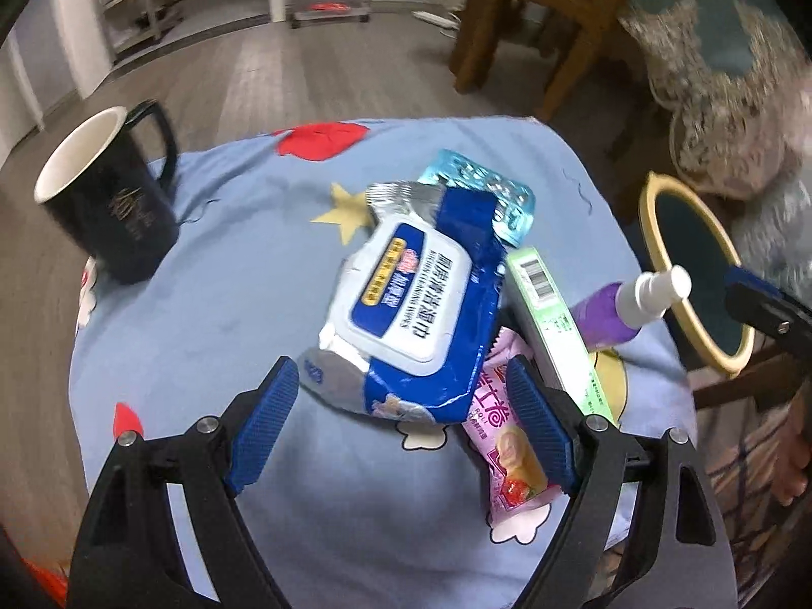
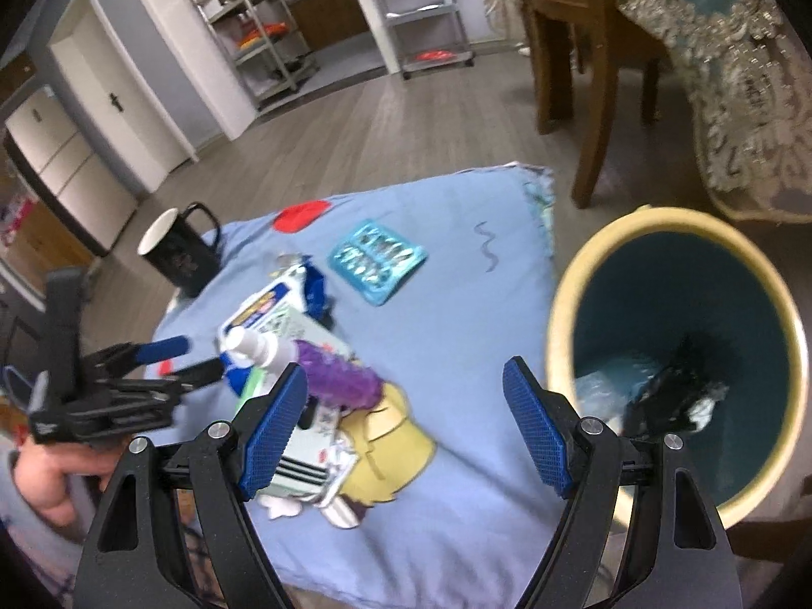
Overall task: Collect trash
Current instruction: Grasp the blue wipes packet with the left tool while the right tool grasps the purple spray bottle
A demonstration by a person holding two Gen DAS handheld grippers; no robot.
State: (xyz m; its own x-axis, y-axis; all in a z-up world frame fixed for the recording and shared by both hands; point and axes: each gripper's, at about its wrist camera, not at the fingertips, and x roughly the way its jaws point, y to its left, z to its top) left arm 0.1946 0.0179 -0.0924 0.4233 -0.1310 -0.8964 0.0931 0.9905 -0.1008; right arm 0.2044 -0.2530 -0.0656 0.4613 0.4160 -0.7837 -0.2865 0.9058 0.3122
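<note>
A small table under a light-blue cartoon-print cloth (image 1: 213, 314) carries the trash, and the blue wet-wipes pack (image 1: 411, 304) in the middle of it serves as landmark. Behind the pack lies a turquoise blister sheet (image 1: 482, 182); against its right side leans a green-and-white carton (image 1: 553, 314), and beyond that carton lies a purple spray bottle (image 1: 609, 319) with a white nozzle. A pink snack wrapper (image 1: 507, 436) pokes out from under the pack's near corner. Well to the pack's left stands a black mug (image 1: 111, 203). Off the table, right of the pack, is a cream-rimmed teal waste bin (image 2: 675, 355) holding some crumpled waste.

The left gripper (image 1: 406, 426) hangs just over the pack's near end, its blue pads spread wide and holding nothing. The right gripper (image 2: 406, 426) is likewise spread and empty, over bare cloth between the spray bottle and the bin.
</note>
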